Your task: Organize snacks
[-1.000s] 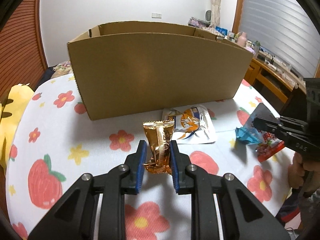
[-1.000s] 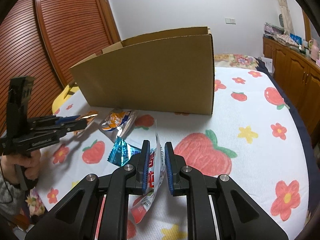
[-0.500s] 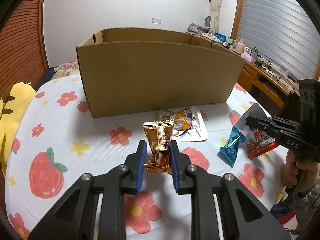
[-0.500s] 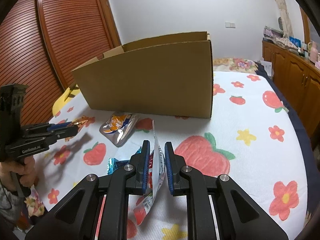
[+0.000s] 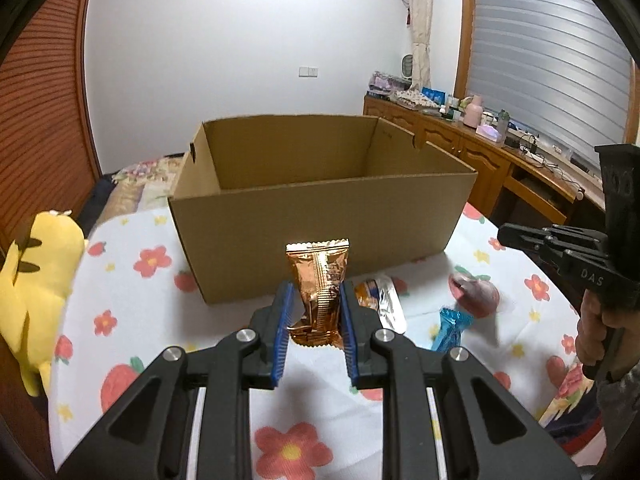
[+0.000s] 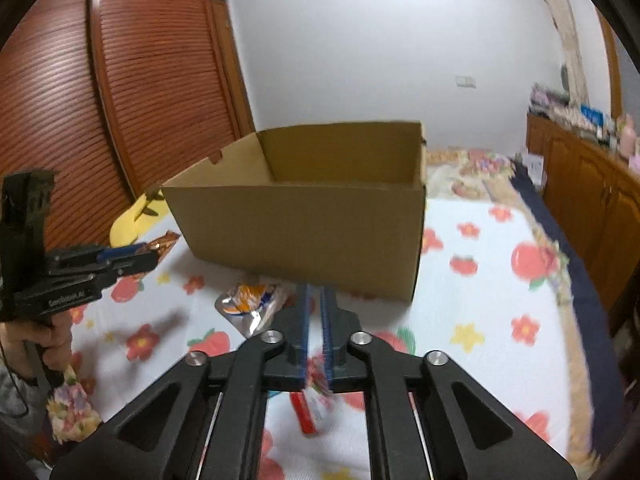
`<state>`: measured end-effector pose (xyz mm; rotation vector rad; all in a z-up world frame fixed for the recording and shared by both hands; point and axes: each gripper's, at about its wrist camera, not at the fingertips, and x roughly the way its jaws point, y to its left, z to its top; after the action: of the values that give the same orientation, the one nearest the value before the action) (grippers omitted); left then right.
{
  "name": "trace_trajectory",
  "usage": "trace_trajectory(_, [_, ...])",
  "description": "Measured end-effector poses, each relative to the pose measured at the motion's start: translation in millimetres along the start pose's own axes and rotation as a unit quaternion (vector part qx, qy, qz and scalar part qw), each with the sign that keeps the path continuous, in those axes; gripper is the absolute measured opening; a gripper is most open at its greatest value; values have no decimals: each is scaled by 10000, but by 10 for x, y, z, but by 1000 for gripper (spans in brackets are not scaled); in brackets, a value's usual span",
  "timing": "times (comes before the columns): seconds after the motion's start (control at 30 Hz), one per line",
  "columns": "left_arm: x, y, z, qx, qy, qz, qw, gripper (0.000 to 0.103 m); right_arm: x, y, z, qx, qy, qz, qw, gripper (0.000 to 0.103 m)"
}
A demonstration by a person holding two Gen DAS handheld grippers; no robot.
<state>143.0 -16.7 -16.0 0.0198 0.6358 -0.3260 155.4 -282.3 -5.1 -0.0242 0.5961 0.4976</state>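
My left gripper [image 5: 316,292] is shut on a copper foil snack packet [image 5: 320,280], held upright above the flowered tablecloth [image 5: 132,312]. Straight ahead stands an open cardboard box [image 5: 320,204]; no snack shows inside it. My right gripper [image 6: 316,300] is shut on a red and white snack packet [image 6: 316,408], which hangs blurred below the fingers. The same box [image 6: 304,220] lies just beyond it. From the right wrist view the left gripper [image 6: 136,254] appears at the left with the copper packet [image 6: 164,242]. A silver and orange packet [image 5: 382,300] and a blue packet [image 5: 452,330] lie on the cloth.
A yellow plush toy [image 5: 36,280] sits at the table's left edge. A wooden sideboard [image 5: 480,152] crowded with small items runs along the right wall. Slatted wooden doors [image 6: 120,100] stand to the left. A hand [image 5: 596,332] grips the right tool.
Both grippers have risen with their packets still held. The box rim has dropped in both views, so its inside walls now show. The packets on the cloth have not moved.
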Motion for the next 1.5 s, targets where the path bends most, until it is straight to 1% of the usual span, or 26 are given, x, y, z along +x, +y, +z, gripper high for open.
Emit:
trace_trajectory(0.13, [17,-26,-37,6,39,-36,10000,20,34,3,5,-70,65,22,10000,0])
trace_trajectory(0.17, [18,-35,-52,5,53,-42,10000,20,57,-31,-28,-27,128,-16,9999,3])
trace_trajectory(0.2, [23,-43,-70,4,68,-58,10000,20,67,-61,-70,-7,177,-63,9998,3])
trace_trajectory(0.23, [29,-53,-89,0,86,-74,9999,20,69,-87,-113,-9,204,-175,9996,5])
trace_trajectory(0.27, [31,-57,-102,-2,91,-80,9999,20,77,-127,-163,2,239,-338,9991,17])
trace_trajectory(0.3, [26,-68,-112,1,89,-94,9999,20,96,-193,-234,54,332,-537,9980,35])
trace_trajectory(0.33, [20,-80,-120,6,77,-106,9999,20,105,-249,-294,144,421,-637,9970,41])
trace_trajectory(0.37, [15,-91,-125,10,73,-109,9999,20,102,-307,-349,258,477,-660,9963,45])
trace_trajectory(0.43, [17,-105,-131,19,79,-133,9999,20,109,-405,-464,425,644,-719,9944,49])
trace_trajectory(0.5, [23,-114,-126,23,84,-134,9999,20,121,-489,-574,600,773,-808,9919,59])
trace_trajectory(0.53, [23,-116,-122,22,83,-139,9999,20,137,-534,-611,714,826,-820,9906,60])
trace_trajectory(0.57, [19,-117,-117,18,78,-140,9999,20,147,-557,-618,772,865,-829,9898,61])
trace_trajectory(0.6, [16,-118,-109,17,75,-140,9999,20,163,-587,-612,852,896,-849,9887,65])
trace_trajectory(0.67, [5,-118,-104,31,61,-140,9999,20,208,-621,-587,884,977,-992,9863,69])
trace_trajectory(0.73, [-9,-119,-103,34,45,-133,9999,20,292,-657,-595,911,1217,-1005,9832,70])
trace_trajectory(0.9, [-13,-127,-112,26,49,-152,9999,20,400,-623,-563,667,1384,-1197,9809,72])
trace_trajectory(0.93, [-14,-126,-116,24,48,-157,9999,20,411,-618,-566,626,1399,-1220,9806,70])
trace_trajectory(0.97, [-12,-124,-120,19,52,-157,9999,20,425,-605,-559,551,1416,-1269,9802,63])
trace_trajectory(1.0, [-7,-120,-124,12,62,-155,9999,20,436,-594,-554,480,1415,-1313,9800,51])
trace_trajectory(1.03, [-2,-114,-130,1,70,-155,9999,20,445,-589,-550,433,1408,-1346,9799,48])
trace_trajectory(1.1, [0,-104,-143,-19,75,-158,9998,20,444,-600,-540,411,1379,-1263,9815,32])
trace_trajectory(1.13, [1,-102,-147,-27,79,-160,9998,20,442,-612,-535,437,1352,-1207,9825,29])
trace_trajectory(1.2, [9,-99,-157,-38,97,-161,9998,20,417,-612,-541,503,1256,-1028,9855,20])
trace_trajectory(1.33, [21,-103,-152,-36,101,-154,9998,20,371,-558,-532,425,1113,-988,9880,19])
trace_trajectory(1.5, [30,-90,-105,-37,56,-130,9999,20,234,-491,-474,476,842,-765,9924,19])
